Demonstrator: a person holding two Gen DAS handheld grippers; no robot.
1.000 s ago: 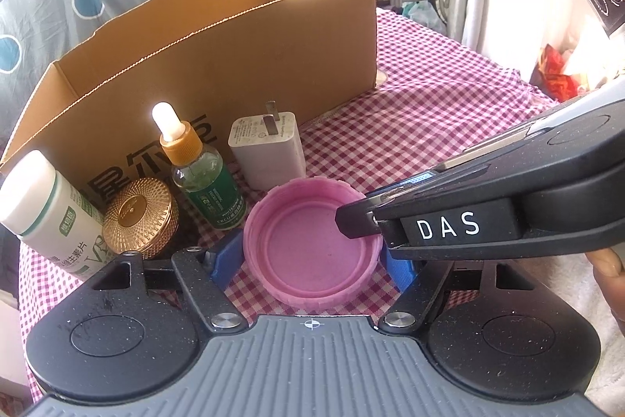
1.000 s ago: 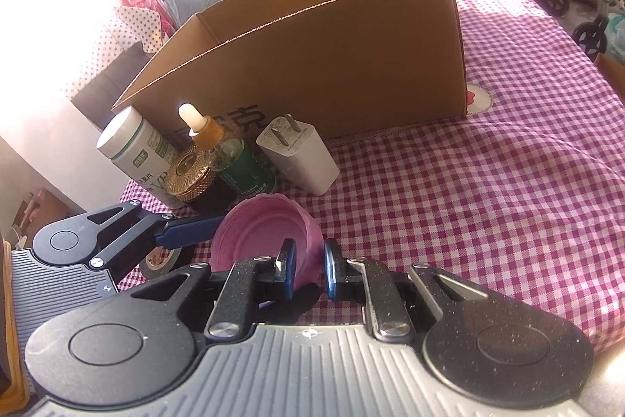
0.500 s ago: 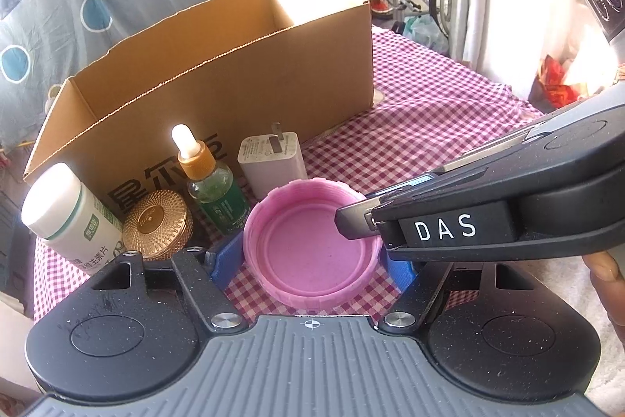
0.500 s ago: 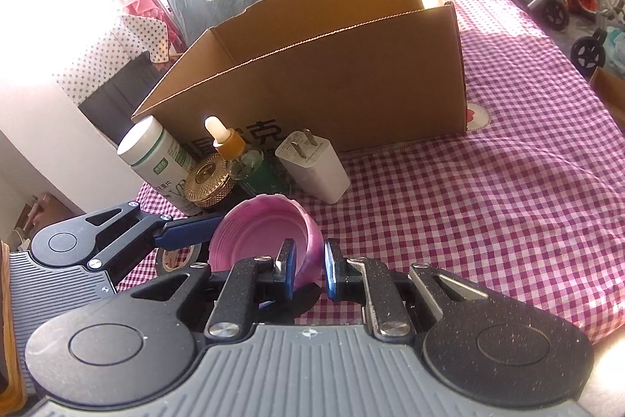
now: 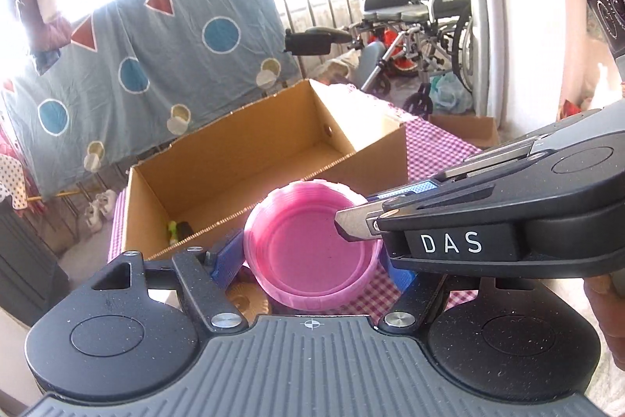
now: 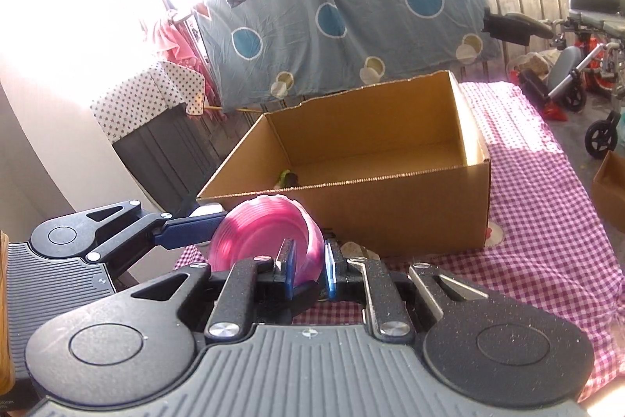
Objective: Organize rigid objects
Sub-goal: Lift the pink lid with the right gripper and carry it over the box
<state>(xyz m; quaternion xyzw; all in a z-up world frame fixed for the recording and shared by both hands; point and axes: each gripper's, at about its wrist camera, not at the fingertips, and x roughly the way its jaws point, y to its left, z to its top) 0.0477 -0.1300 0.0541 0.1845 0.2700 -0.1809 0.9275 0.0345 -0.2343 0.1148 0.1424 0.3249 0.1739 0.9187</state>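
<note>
Both grippers tilt downward, holding the pink lid (image 5: pixel 312 253) in the air before the cardboard box (image 6: pixel 390 213): left gripper (image 5: pixel 312 262) clamps its sides, right gripper (image 6: pixel 308 270) pinches its rim

Lid (image 5: pixel 312 253) before open box (image 5: pixel 250 159)

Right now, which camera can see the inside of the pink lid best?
The left wrist view. There the pink lid faces the camera open side up, so its whole flat inside and rim show. The right wrist view shows mostly its ridged outer wall from the side, with the right gripper pinching its rim, so little of the inside shows.
</note>
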